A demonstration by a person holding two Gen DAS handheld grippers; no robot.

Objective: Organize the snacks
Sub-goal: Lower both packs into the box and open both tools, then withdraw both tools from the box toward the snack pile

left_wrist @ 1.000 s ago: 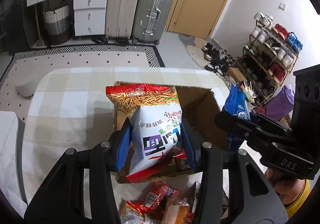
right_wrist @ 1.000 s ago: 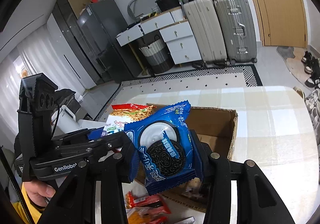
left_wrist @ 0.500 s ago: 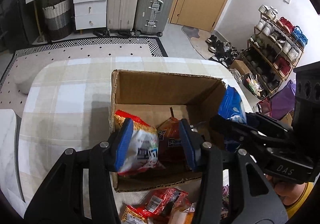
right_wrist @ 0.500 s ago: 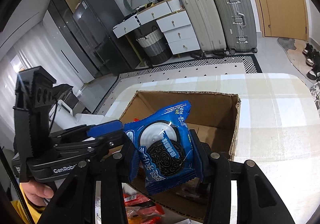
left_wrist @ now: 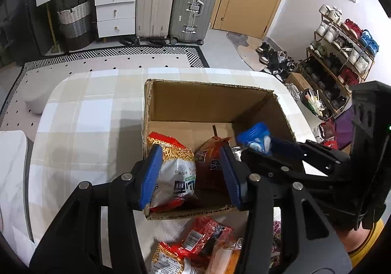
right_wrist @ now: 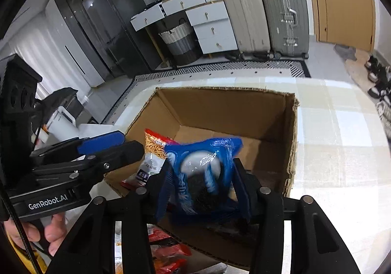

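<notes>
A blue cookie packet point(right_wrist: 202, 176) is lowered between the loosening right tongs point(right_wrist: 202, 190) into the open brown cardboard box point(right_wrist: 292, 142), where the open left tongs point(left_wrist: 190, 173) have just released a white-and-red noodle-snack bag point(left_wrist: 174, 171).
</notes>
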